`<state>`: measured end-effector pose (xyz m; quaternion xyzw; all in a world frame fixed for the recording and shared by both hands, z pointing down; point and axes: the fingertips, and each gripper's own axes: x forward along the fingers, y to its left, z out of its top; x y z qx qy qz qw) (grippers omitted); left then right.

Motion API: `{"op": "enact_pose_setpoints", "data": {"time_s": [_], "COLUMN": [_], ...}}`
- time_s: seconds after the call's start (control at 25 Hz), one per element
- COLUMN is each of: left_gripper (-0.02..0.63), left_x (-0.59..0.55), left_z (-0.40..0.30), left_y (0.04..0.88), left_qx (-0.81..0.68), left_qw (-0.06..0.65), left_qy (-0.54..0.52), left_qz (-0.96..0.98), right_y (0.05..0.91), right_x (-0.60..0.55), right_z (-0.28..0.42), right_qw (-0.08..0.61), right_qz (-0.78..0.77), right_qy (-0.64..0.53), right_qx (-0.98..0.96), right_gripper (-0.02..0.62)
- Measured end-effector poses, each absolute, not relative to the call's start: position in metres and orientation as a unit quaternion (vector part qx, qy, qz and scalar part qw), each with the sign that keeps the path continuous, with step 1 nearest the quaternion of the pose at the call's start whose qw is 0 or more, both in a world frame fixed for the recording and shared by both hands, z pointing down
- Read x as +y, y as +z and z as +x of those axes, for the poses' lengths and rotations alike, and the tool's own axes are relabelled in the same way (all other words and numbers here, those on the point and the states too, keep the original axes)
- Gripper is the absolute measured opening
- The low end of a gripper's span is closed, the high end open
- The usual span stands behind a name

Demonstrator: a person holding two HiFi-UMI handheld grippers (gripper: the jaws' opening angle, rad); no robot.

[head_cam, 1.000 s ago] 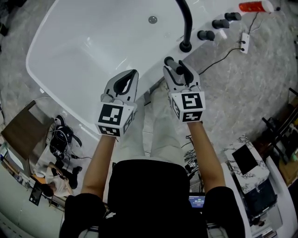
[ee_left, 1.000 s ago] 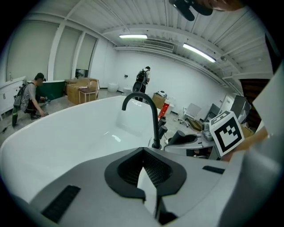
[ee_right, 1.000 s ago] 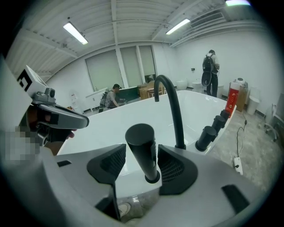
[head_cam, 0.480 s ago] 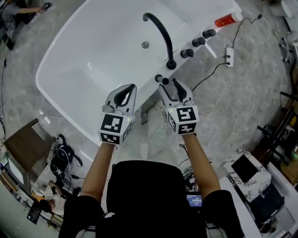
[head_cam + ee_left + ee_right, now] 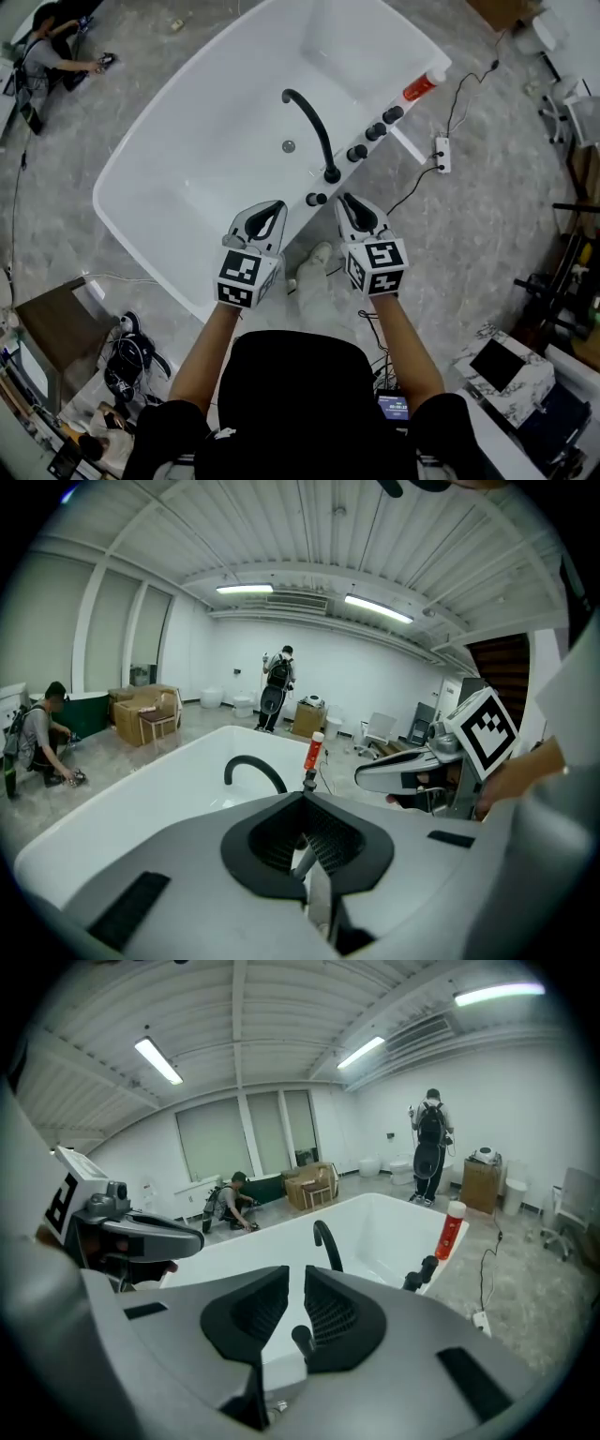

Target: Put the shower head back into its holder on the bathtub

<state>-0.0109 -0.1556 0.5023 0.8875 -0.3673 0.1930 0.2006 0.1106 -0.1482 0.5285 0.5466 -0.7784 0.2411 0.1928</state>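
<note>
The black shower head (image 5: 317,199) stands upright in its holder on the near rim of the white bathtub (image 5: 178,169), beside the curved black spout (image 5: 309,127) and three black knobs (image 5: 357,153). It also shows as a black stub (image 5: 302,1338) just below my right jaws. My left gripper (image 5: 274,206) hovers over the rim to its left, shut and empty (image 5: 305,803). To the right of the shower head, apart from it, is my right gripper (image 5: 348,201). Its jaws are closing to a narrow gap (image 5: 296,1279) with nothing between them.
A red bottle (image 5: 422,86) lies on the tub's far rim. A power strip (image 5: 439,155) with its cable lies on the floor to the right. Cables and clutter (image 5: 127,361) sit at lower left, boxes (image 5: 511,375) at lower right. One person crouches (image 5: 56,52) far left; another stands (image 5: 431,1133) beyond.
Both grippers have risen and drawn back from the tub rim. The right jaws, wide beside the shower head before, have narrowed. The shower head stays on the rim.
</note>
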Motion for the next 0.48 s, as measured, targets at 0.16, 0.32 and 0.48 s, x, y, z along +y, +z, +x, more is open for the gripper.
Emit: {"op": "enact_pose_setpoints", "data": {"time_s": [0.16, 0.32, 0.48], "left_gripper": [0.014, 0.014, 0.014], "left_x": [-0.160, -0.158, -0.164], "left_z": [-0.009, -0.003, -0.006], "left_y": [0.463, 0.427, 0.391], "left_qx": [-0.363, -0.349, -0.356], "left_qw": [0.180, 0.154, 0.128], "left_qy": [0.178, 0.170, 0.154], "left_qz": [0.897, 0.908, 0.913], "right_y": [0.482, 0.436, 0.395], "right_x": [-0.153, -0.154, -0.154], "right_z": [0.112, 0.119, 0.131], "right_qw": [0.172, 0.159, 0.143], "right_qz": [0.552, 0.568, 0.587], "right_qy": [0.216, 0.182, 0.151], "right_qx": [-0.786, -0.787, -0.783], "right_gripper": [0.050, 0.037, 0.029]}}
